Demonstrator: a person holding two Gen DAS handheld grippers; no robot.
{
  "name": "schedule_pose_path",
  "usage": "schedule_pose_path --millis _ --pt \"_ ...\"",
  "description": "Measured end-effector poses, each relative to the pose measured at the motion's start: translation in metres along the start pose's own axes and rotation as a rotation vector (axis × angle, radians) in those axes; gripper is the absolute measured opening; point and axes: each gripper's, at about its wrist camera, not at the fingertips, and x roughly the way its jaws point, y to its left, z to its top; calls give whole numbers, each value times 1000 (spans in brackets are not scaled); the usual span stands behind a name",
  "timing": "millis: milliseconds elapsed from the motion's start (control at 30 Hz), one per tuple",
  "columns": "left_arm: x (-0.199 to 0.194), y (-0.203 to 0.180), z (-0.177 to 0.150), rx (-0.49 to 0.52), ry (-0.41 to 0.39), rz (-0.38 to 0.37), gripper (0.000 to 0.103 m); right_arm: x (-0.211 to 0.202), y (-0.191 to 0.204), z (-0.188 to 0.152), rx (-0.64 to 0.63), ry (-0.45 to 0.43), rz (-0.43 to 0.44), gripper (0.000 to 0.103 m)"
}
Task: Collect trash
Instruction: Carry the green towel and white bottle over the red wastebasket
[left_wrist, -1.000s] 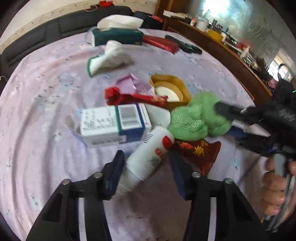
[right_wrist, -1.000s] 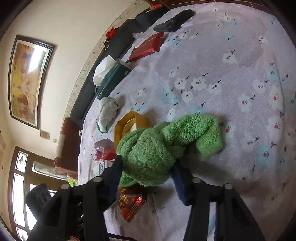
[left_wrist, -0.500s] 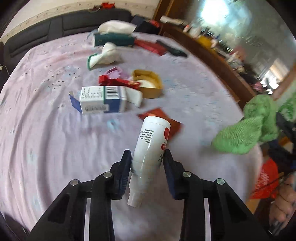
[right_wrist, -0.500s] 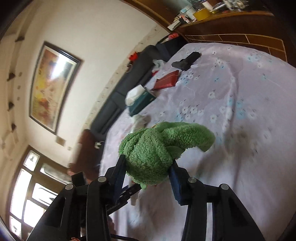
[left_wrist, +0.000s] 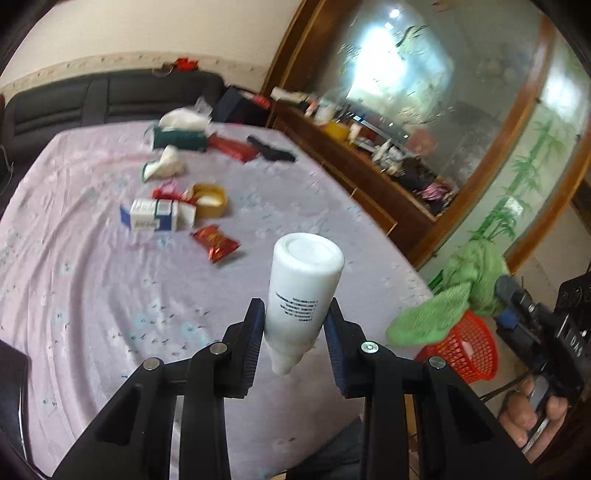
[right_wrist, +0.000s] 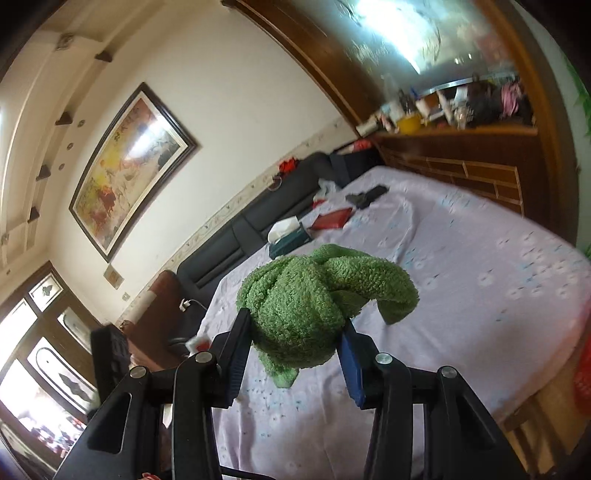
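1. The step in hand looks like the carry to the bin: both grippers are loaded and lifted clear of the worktop (left_wrist: 92, 295), which is draped in a lilac flowered cloth.
2. The left gripper (left_wrist: 295, 332) has its fingers clamped on a white bottle (left_wrist: 301, 291), cap end hanging below the pads and base pointing away; the jaws are closing a little further on it.
3. The right gripper (right_wrist: 295, 341) has its fingers pressed into a bunched green cloth (right_wrist: 306, 299), with one loose end drooping off to the side.
4. In the left wrist view the green cloth hangs just above a red mesh basket (left_wrist: 461, 354) standing off the worktop's edge, probably on the floor.
5. Next move, as I judge it: bring the cloth squarely over the basket's mouth and let go, then swing the bottle across and drop it too. The drooping end could catch the rim.
6. Trash still on the worktop: a blue and white carton (left_wrist: 155, 216), a red foil wrapper (left_wrist: 216, 243), a yellow tub (left_wrist: 210, 199) and a crumpled white wad (left_wrist: 164, 168).
7. Hard to make out: the basket is partly covered by the cloth, and its inside cannot be seen. The right wrist view shows only a red sliver at its edge. The far items are blurred.
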Motion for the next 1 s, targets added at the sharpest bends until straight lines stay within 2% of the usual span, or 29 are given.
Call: schedule_pose_path --millis 233,400,1000 --pt "-19 -23 3 45 -59 22 31 -40 1 -5 -27 -44 -1 48" --pt "-25 -33 -1 74 -81 37 31 -50 2 -6 -35 -58 8 48" --pt "-39 -59 -3 123 -112 -12 31 -92 -3 1 -67 -158 -13 48"
